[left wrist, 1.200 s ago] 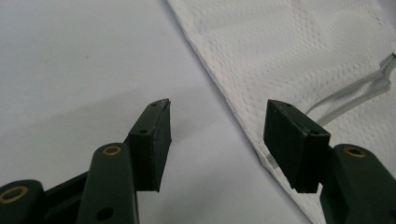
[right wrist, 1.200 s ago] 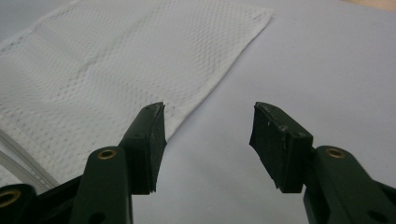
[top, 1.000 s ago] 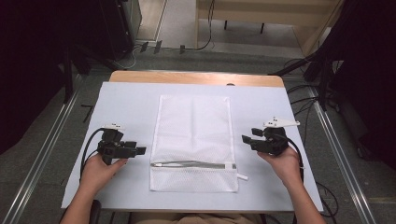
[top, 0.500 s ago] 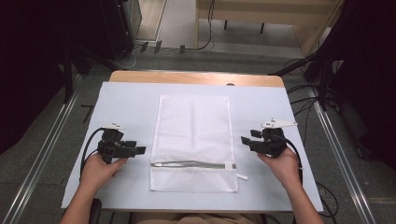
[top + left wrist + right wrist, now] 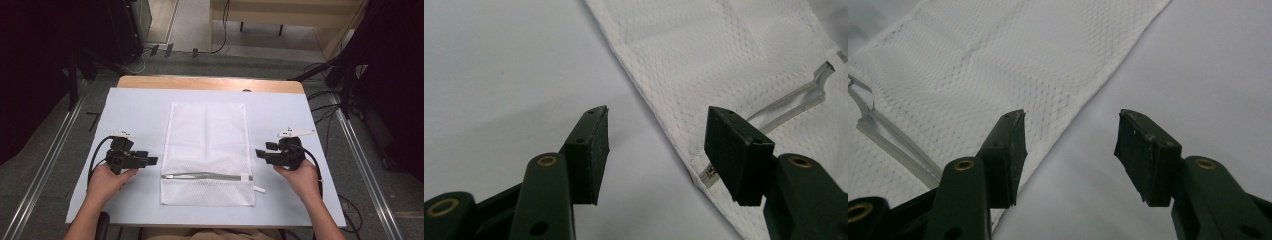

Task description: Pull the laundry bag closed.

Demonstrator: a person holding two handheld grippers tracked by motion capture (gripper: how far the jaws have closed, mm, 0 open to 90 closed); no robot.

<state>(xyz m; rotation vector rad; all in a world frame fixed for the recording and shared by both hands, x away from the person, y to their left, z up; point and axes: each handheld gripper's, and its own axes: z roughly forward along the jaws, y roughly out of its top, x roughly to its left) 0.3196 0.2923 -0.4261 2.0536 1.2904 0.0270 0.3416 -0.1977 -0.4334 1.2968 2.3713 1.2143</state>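
While nothing is yet gripped, a white mesh zip bag (image 5: pixel 207 150) is seen lying flat at the middle of a pale sheet (image 5: pixel 300 120) spread over the table, its zipper (image 5: pixel 202 175) running across near the person's end. The left gripper (image 5: pixel 150 160) is held just beside the bag's left edge, and the right gripper (image 5: pixel 260 153) just beside its right edge. Both pairs of jaws are spread wide with nothing between them; in the left gripper view the hemmed edge (image 5: pixel 664 125) and the zipper's end are seen close ahead. The bag is judged to be very light, soft and limp, likely to sag and fold when lifted, and unlikely to be damaged. A hold is best taken on the stitched hem at the edges, where the fabric is doubled, rather than on the thin open mesh.
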